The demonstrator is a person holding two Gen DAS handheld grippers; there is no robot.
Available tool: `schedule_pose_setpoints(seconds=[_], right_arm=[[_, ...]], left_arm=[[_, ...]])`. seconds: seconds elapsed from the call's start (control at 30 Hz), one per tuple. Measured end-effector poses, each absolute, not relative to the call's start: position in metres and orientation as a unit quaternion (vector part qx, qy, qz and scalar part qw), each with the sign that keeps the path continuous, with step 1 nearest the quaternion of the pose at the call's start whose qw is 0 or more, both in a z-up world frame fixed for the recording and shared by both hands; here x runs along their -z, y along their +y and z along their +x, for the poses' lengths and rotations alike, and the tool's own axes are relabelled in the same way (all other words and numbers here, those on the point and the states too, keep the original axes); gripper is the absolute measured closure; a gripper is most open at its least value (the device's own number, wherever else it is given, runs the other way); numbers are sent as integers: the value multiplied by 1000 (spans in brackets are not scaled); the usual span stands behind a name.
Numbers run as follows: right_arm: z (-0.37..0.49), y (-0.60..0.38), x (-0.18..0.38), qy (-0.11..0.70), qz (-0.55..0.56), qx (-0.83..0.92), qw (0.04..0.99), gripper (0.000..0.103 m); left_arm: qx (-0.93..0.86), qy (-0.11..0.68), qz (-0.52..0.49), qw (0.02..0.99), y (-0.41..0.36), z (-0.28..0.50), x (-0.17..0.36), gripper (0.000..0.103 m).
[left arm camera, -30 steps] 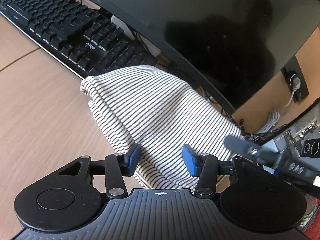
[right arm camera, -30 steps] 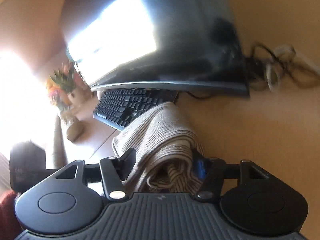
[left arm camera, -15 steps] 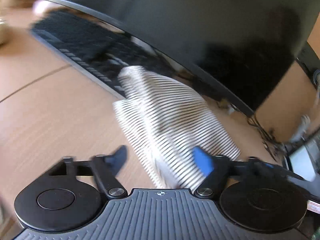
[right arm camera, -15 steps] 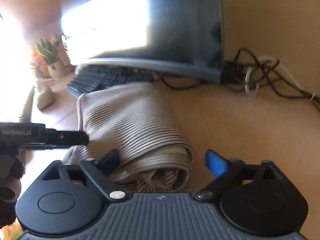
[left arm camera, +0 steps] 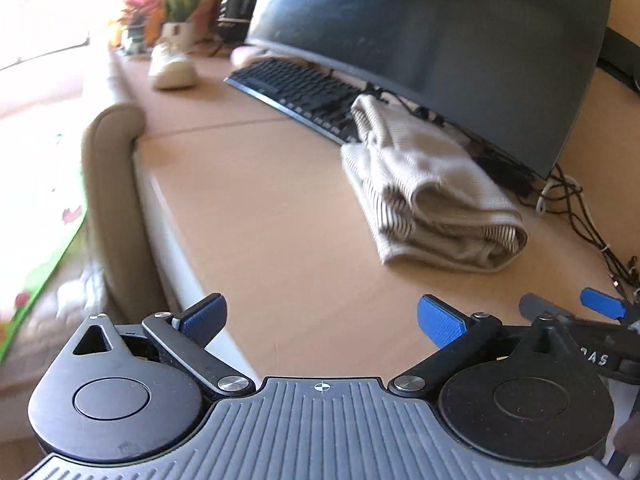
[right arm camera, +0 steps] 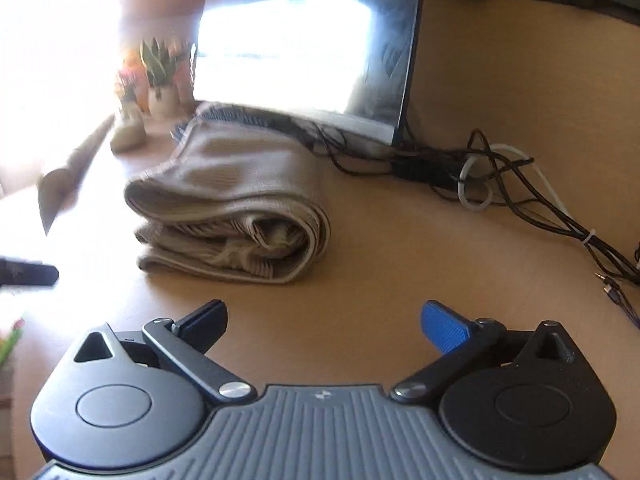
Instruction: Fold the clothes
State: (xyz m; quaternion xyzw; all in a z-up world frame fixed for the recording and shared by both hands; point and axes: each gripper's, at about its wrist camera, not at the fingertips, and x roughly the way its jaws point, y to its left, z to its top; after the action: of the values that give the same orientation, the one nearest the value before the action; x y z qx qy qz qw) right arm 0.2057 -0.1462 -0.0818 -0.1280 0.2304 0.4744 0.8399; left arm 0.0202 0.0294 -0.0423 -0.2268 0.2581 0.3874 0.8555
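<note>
1. Tan wooden desk [left arm camera: 260, 208] under both tools, bright window light at the left.
2. Left gripper [left arm camera: 320, 320]: blue-padded fingers spread wide, holding nothing, above bare desk.
3. Right gripper [right arm camera: 324, 324]: fingers likewise spread, holding nothing.
4. Striped garment [left arm camera: 428, 196], folded in a layered bundle; lying on the desk ahead of both tools, apart from the fingers.
5. Black keyboard [left arm camera: 296, 92] beyond the garment, touching its far end.
6. Dark monitor [left arm camera: 432, 40] behind; cable tangle [right arm camera: 480, 176] ahead-right; potted plant [right arm camera: 160, 76] far ahead-left.
</note>
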Motion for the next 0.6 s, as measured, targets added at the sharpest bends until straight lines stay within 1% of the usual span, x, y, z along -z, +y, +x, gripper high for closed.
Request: schedule_pose_setpoints(seconds=[0.17,0.37,0.6], right_arm=[[201,-159,79,223,-113,-477,842,0],[192,-163,65,180,-104,-484,850,0],[189,-157,64,178,-120,-500,839,0]], left_arm=[[-418,265,-217,841,-3,13,50,0],[-418,271,-205,842,-26,13,47,0],[-421,268,-188,846,-34,10,44,0]])
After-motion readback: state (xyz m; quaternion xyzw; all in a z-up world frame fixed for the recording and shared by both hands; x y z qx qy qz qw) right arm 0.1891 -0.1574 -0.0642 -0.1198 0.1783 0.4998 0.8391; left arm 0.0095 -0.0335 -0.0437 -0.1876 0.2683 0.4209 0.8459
